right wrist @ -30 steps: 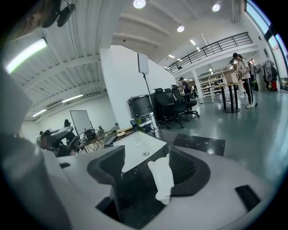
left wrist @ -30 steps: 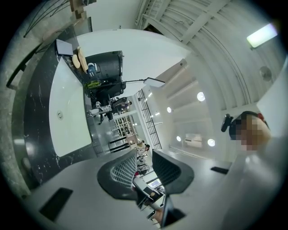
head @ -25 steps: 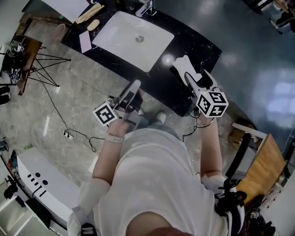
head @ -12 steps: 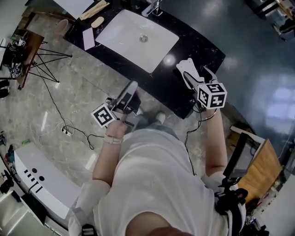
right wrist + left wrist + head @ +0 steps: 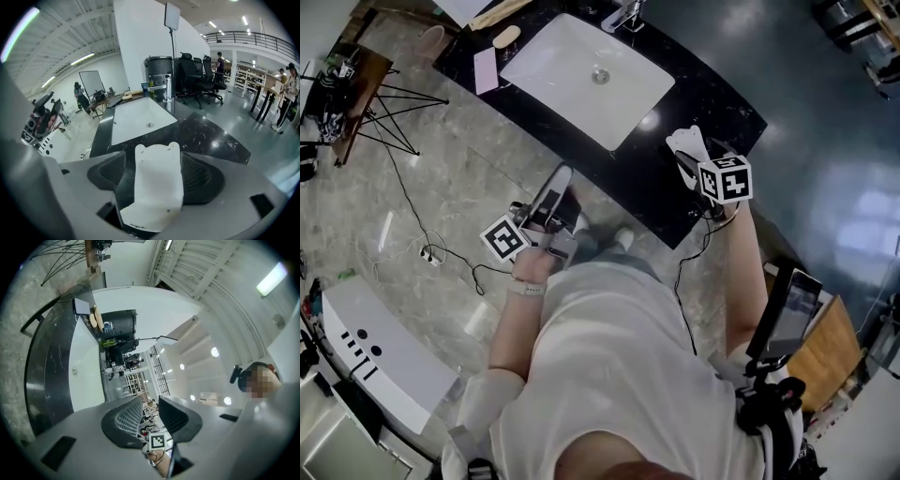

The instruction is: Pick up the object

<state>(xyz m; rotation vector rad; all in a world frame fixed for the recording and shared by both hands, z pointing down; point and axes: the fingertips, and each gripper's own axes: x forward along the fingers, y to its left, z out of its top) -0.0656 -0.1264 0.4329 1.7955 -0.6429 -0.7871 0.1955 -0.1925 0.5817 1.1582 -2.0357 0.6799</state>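
The object is a flat white plastic piece point(image 5: 157, 183) with two small ear-like bumps at its top. It lies between the jaws of my right gripper point(image 5: 157, 171), against the right pad, and dark counter shows between it and the left pad point(image 5: 112, 171); the jaws are spreading. From the head view the white piece point(image 5: 684, 142) sticks out ahead of the right gripper point(image 5: 692, 161) above the black counter's near right end. My left gripper point(image 5: 562, 175) hovers over the floor in front of the counter. Its jaws point(image 5: 151, 411) stand open with nothing between them.
A black counter point(image 5: 661, 192) holds a white rectangular basin point(image 5: 572, 80) with a faucet point(image 5: 623, 14) behind it. A pink pad point(image 5: 485, 70) and a pale oval bar point(image 5: 506, 36) lie at its left end. A tripod point(image 5: 384, 103), a floor cable point(image 5: 431, 253) and a white machine point(image 5: 375, 347) are at left.
My right gripper has moved forward over the counter with the white piece between its jaws. The left gripper has stayed nearly where it was.
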